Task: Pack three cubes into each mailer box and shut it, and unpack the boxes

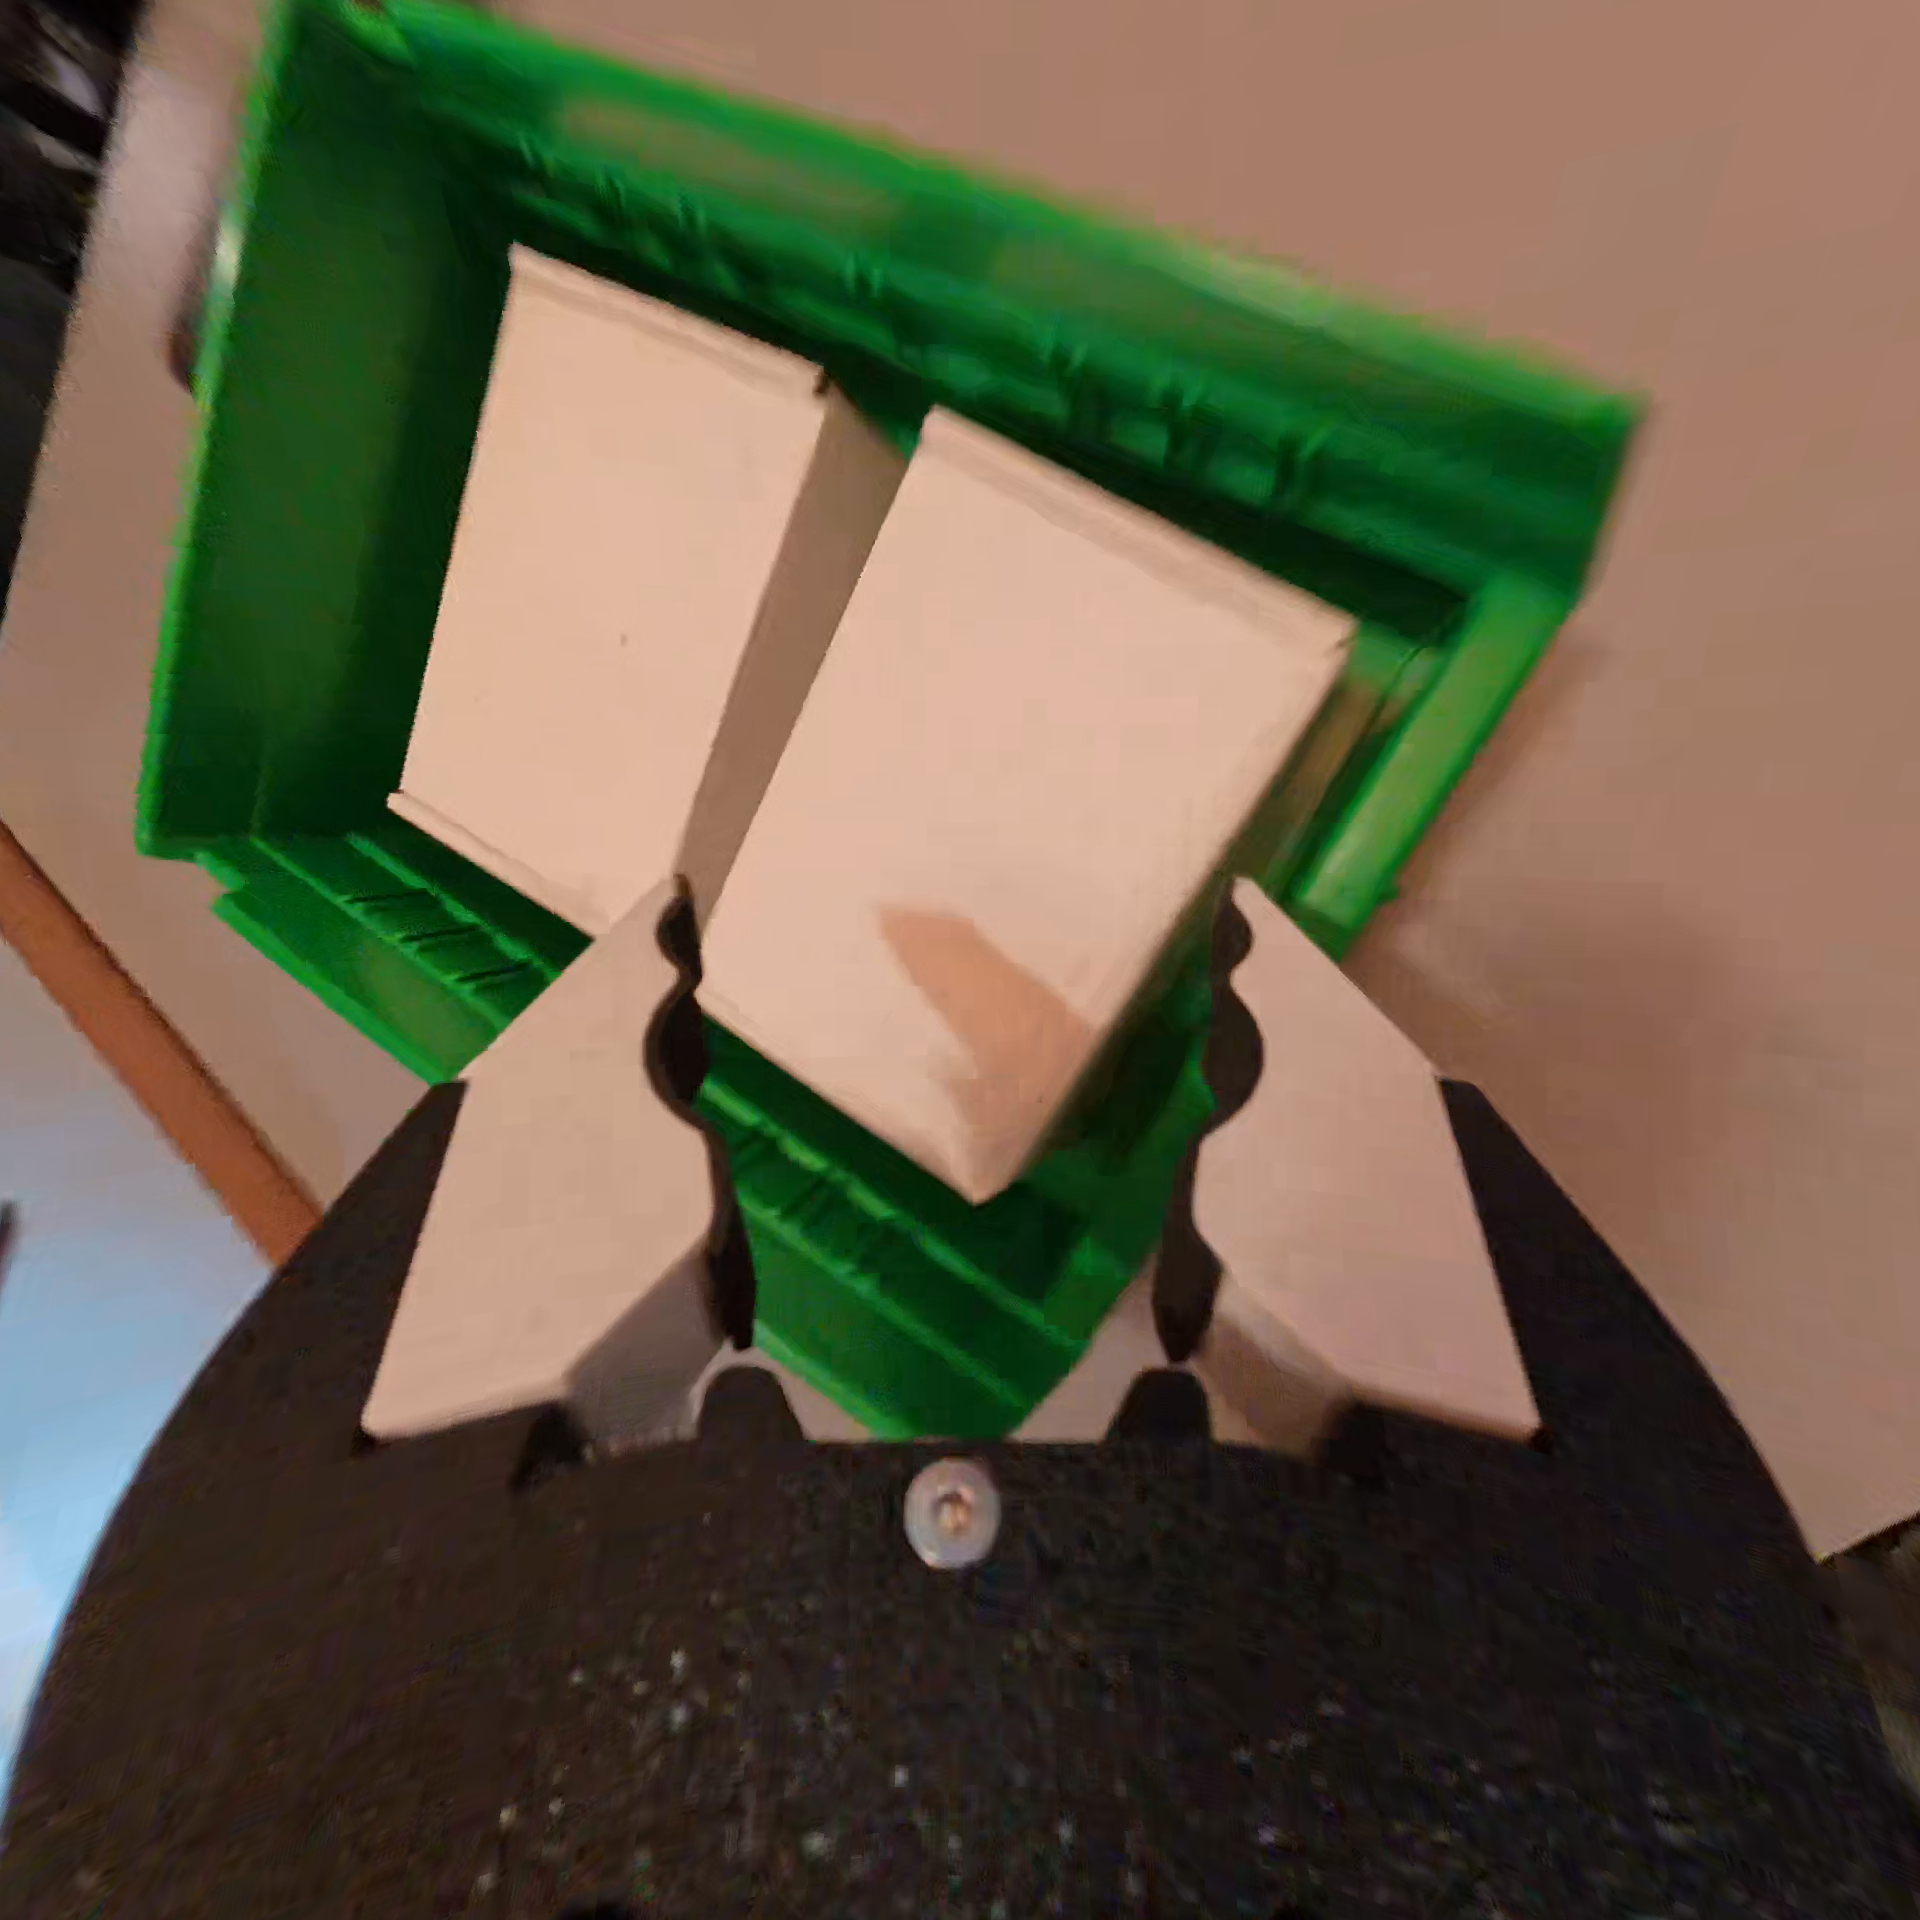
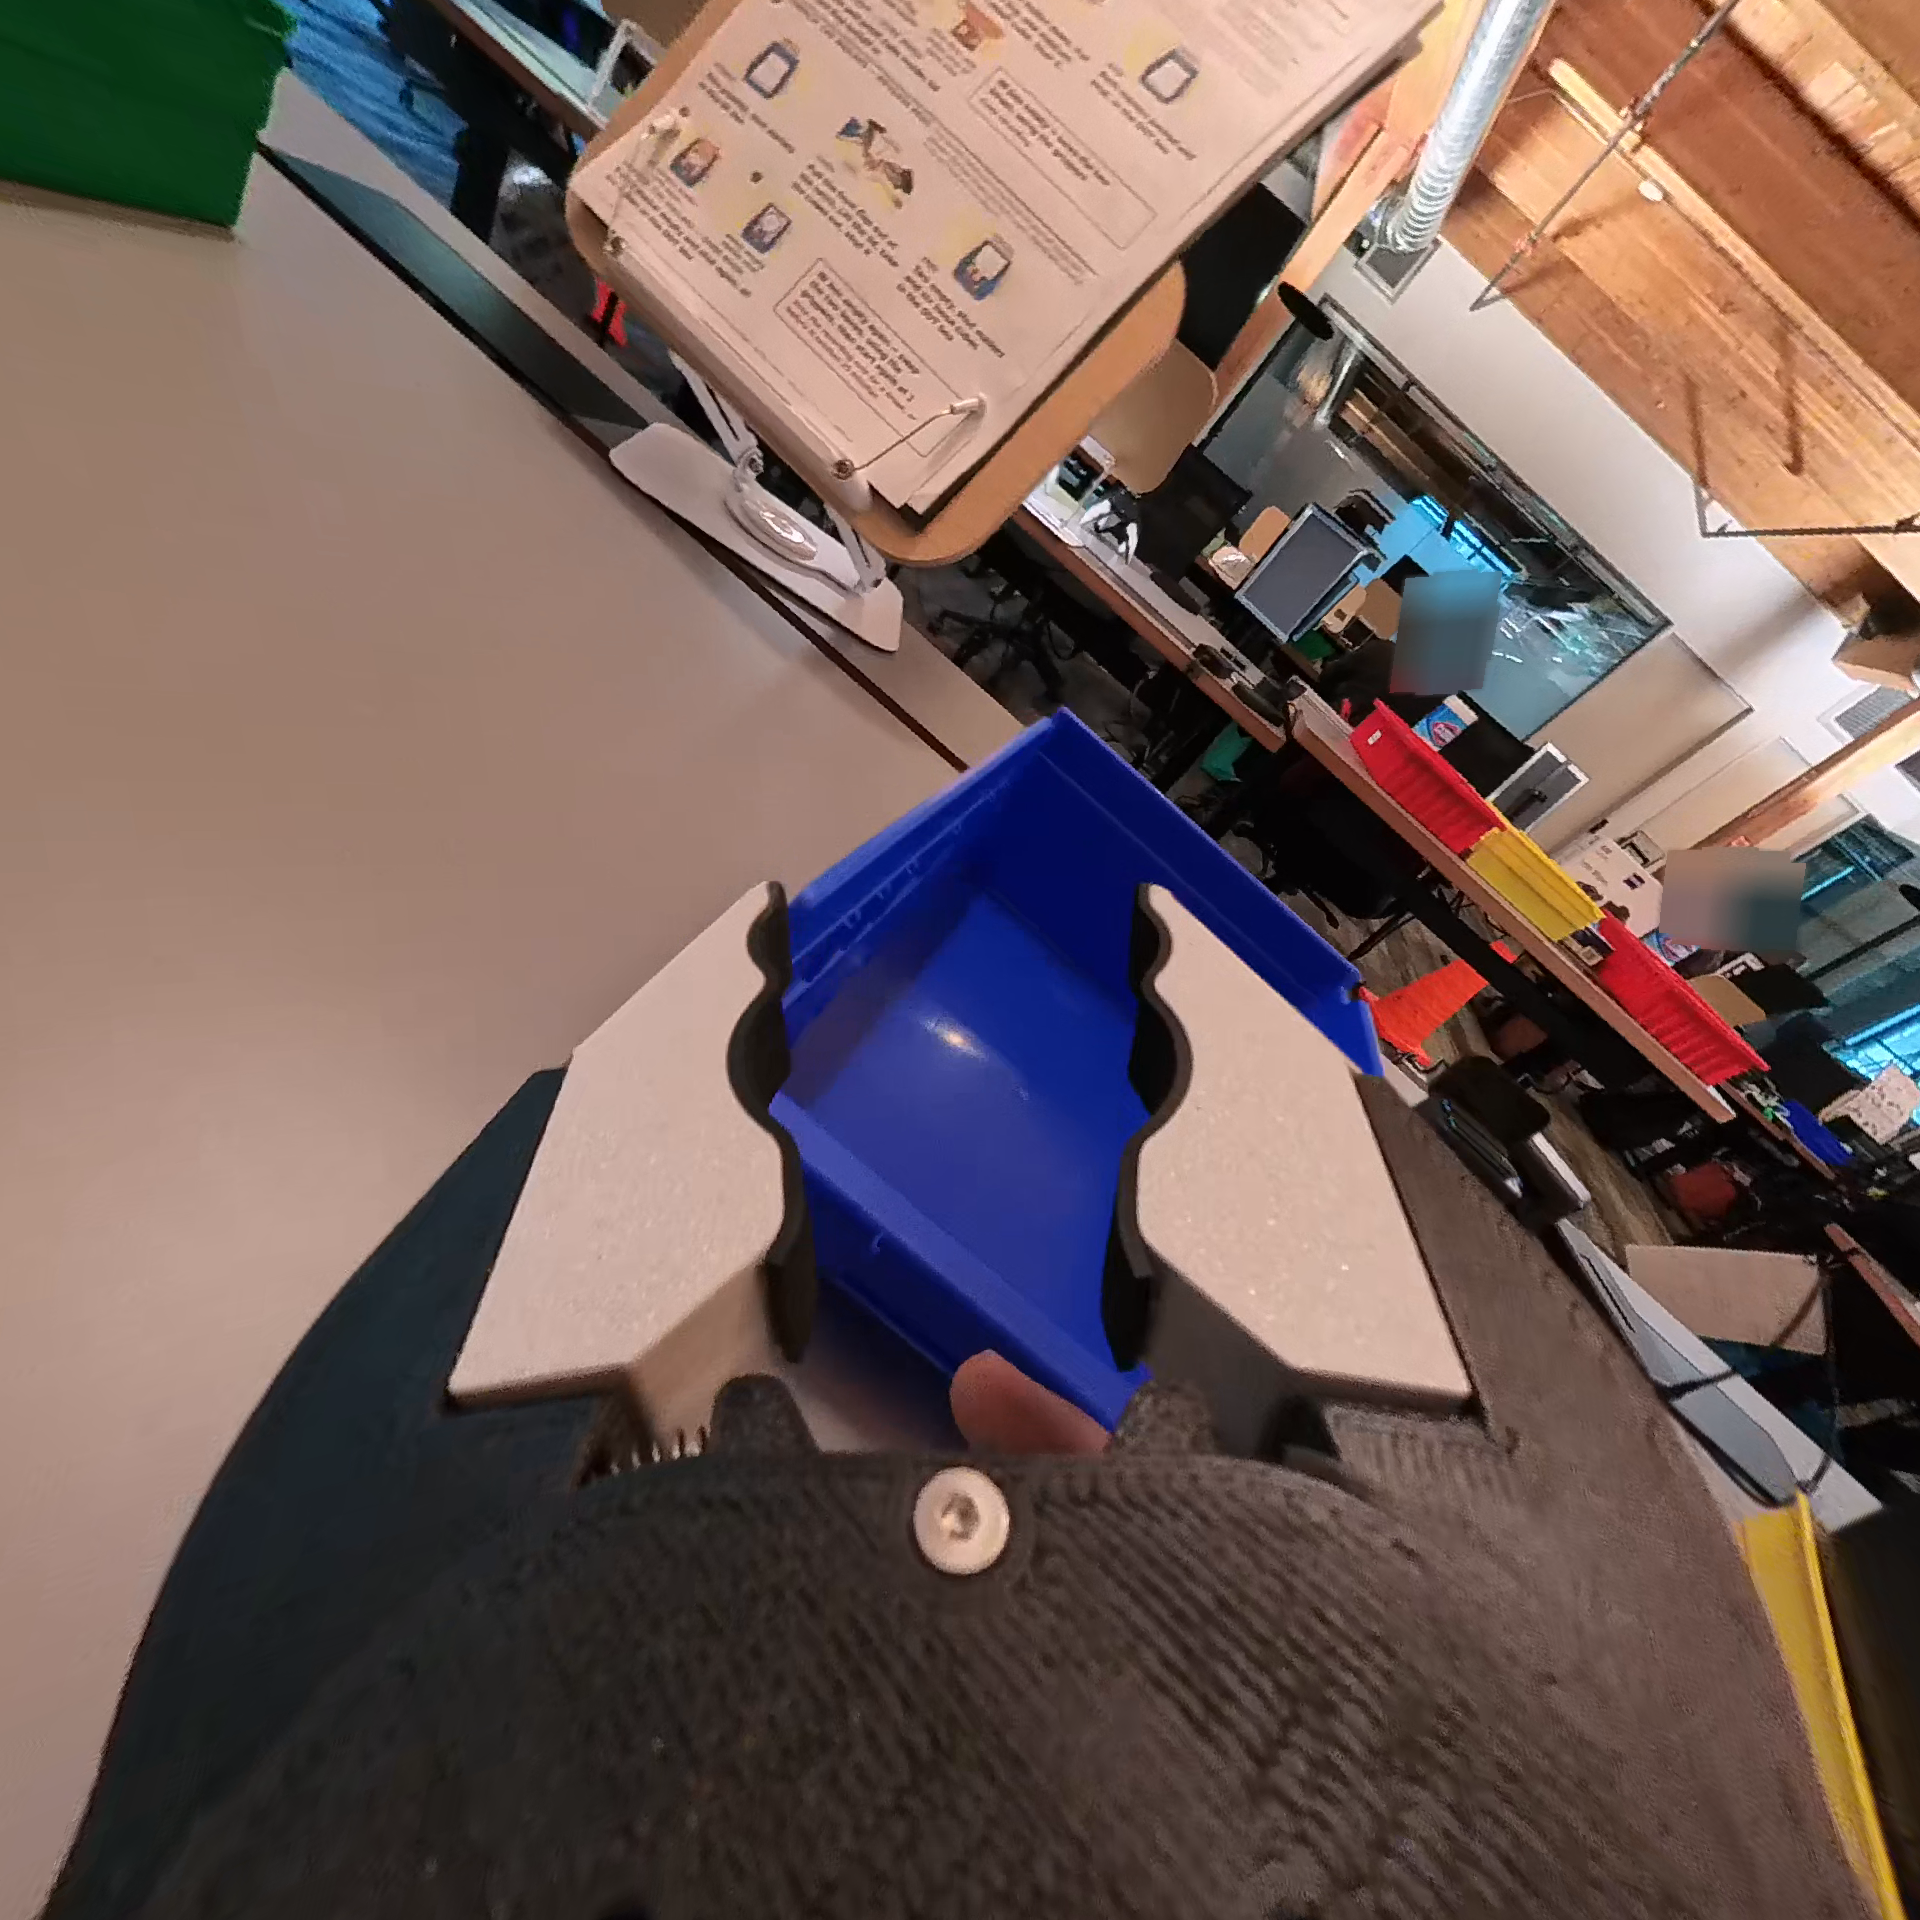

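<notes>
In the left wrist view a green bin (image 1: 312, 540) on the table holds two closed white mailer boxes side by side. The left box (image 1: 613, 582) lies flat. The right box (image 1: 1039, 727) is tilted, with its near corner over the bin's front wall. My left gripper (image 1: 956, 899) is open wide, one finger on each side of the right box's near end; I cannot tell if the fingers touch it. In the right wrist view my right gripper (image 2: 956, 904) is open and empty over an empty blue bin (image 2: 966, 1101). No cubes are in view.
The blue bin stands at the right edge of the beige table (image 2: 312, 727). The green bin's corner (image 2: 125, 104) shows at the far left. A document stand with printed sheets (image 2: 935, 208) stands at the table's far edge. Other tables with red and yellow bins (image 2: 1538, 883) lie beyond.
</notes>
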{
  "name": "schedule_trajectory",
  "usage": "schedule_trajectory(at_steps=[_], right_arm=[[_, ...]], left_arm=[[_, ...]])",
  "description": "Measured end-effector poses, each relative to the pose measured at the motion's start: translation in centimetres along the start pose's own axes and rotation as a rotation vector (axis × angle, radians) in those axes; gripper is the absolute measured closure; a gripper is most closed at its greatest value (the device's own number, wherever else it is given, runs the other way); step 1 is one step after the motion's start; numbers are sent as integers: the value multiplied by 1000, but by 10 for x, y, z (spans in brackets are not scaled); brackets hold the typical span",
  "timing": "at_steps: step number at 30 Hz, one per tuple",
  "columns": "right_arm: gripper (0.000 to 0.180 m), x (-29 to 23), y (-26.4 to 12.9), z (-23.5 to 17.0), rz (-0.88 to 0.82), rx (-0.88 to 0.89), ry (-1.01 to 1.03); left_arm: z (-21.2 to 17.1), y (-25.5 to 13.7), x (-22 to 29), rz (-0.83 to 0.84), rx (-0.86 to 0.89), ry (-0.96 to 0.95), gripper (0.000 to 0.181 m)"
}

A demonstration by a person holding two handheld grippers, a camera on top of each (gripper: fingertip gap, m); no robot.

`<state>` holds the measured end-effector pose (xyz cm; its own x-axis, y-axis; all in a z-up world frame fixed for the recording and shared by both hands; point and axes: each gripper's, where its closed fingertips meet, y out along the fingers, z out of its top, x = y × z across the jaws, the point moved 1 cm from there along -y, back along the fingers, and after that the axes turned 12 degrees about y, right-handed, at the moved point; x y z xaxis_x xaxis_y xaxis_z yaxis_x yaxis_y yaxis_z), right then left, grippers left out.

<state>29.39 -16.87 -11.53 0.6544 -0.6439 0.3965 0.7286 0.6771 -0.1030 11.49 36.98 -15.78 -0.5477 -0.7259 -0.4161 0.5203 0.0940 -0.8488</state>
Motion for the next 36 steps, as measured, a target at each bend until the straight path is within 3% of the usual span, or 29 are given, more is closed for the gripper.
schedule_trajectory(at_steps=[2,8,13,22,26,30,33,36], right_arm=[[115,-8,3,2,21,-7,-19],[114,-38,10,9,108,-31,-86],[113,-65,15,3,187,-74,-166],[113,-82,15,8,203,-76,-195],[113,-81,9,15,188,-64,-201],[113,-75,-1,19,164,-58,-212],[113,-68,-7,21,143,-46,-195],[113,-62,-11,20,127,-41,-177]], left_arm=[[-7,17,-14,-61,-85,56,72],[-14,48,1,-356,-133,149,65],[-35,74,10,-370,-223,289,49],[-35,78,11,-384,-197,348,50],[-29,57,-1,-320,-237,428,51],[-1,3,-32,-216,-232,401,50],[49,-47,-42,-137,-153,332,50],[116,-74,-18,-99,-82,285,50]])
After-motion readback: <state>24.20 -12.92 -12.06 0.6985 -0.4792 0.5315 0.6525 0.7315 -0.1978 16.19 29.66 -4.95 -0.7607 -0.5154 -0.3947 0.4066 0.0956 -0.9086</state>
